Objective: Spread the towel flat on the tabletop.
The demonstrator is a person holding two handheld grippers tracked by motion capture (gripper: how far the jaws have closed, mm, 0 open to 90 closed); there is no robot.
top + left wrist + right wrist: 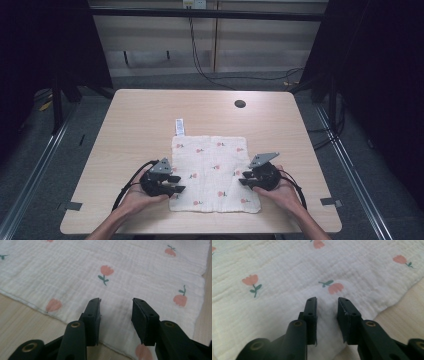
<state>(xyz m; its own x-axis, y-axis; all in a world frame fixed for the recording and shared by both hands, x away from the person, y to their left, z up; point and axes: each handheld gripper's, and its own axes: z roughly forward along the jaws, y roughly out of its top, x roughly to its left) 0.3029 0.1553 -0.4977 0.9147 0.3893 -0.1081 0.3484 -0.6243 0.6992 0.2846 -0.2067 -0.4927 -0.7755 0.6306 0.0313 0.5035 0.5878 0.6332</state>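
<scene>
The pale wood-grain surface [150, 120] carries a square white muslin cloth printed with small pink tulips [212, 160], lying spread flat near the person's edge, its little white label [179, 126] sticking out at the far-left corner. No fold is made yet, so the work looks barely begun. The left tongs [176, 184] sit at the cloth's left edge, jaws parted over the fabric and holding nothing. The right tongs [243, 178] sit at the right edge, jaws parted around a raised pucker of cloth, not yet closed on it.
</scene>
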